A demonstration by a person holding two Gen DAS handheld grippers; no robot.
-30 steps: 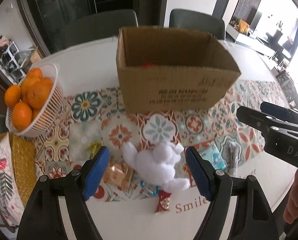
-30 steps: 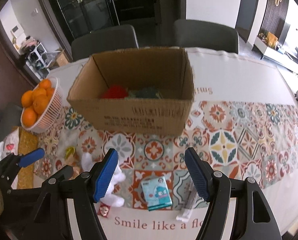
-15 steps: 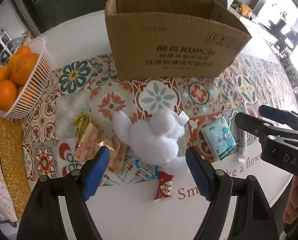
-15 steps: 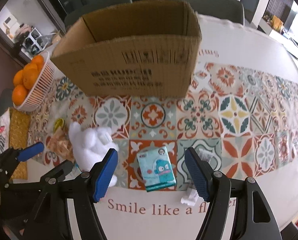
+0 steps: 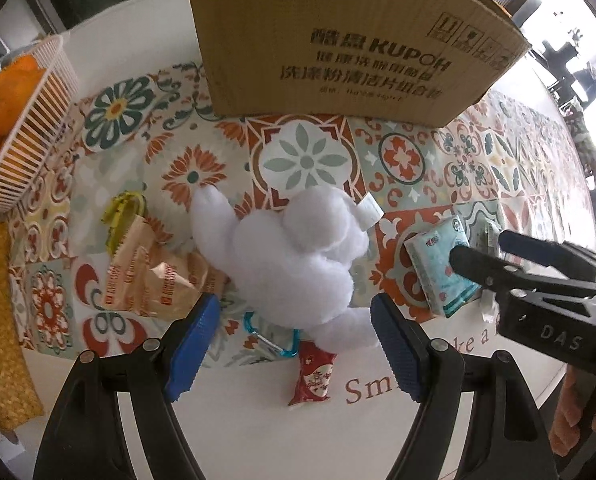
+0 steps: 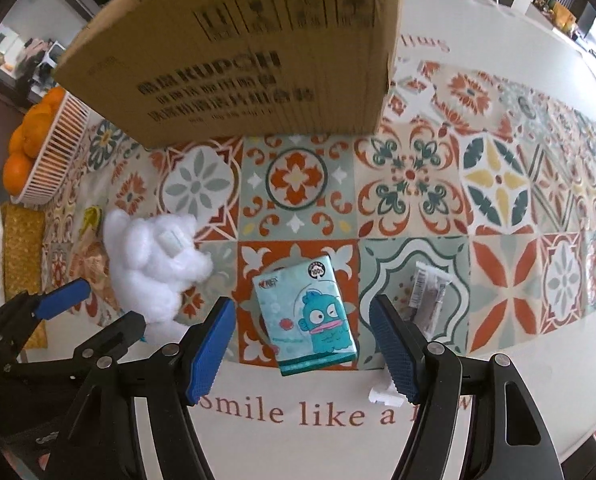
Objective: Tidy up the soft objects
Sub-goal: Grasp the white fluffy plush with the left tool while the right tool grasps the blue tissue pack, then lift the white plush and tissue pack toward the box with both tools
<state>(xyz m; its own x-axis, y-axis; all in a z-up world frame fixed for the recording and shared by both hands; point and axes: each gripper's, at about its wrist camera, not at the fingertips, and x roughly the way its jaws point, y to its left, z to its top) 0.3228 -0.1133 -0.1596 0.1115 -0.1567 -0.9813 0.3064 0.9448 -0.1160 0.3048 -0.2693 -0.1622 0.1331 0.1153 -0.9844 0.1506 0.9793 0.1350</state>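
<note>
A white plush toy (image 5: 293, 256) lies on the patterned tablecloth just ahead of my open left gripper (image 5: 293, 348); its lower end reaches between the blue pads. It also shows in the right wrist view (image 6: 153, 268). A teal tissue pack (image 6: 308, 312) lies between the fingers of my open right gripper (image 6: 306, 348), not touched. The pack (image 5: 438, 268) and the right gripper (image 5: 538, 280) show at the right of the left wrist view. The cardboard box (image 5: 338, 36) stands behind both; its inside is hidden.
A white basket of oranges (image 5: 21, 120) stands at the left. Orange snack wrappers (image 5: 149, 276), a yellow clip (image 5: 123, 212), a teal carabiner (image 5: 273, 340) and a red candy packet (image 5: 312, 376) lie around the plush. A clear packet (image 6: 428, 300) lies right of the tissue pack.
Both grippers have dropped and moved in toward the table. The plush now sits between the left fingertips and the tissue pack between the right fingers. The box top has left view.
</note>
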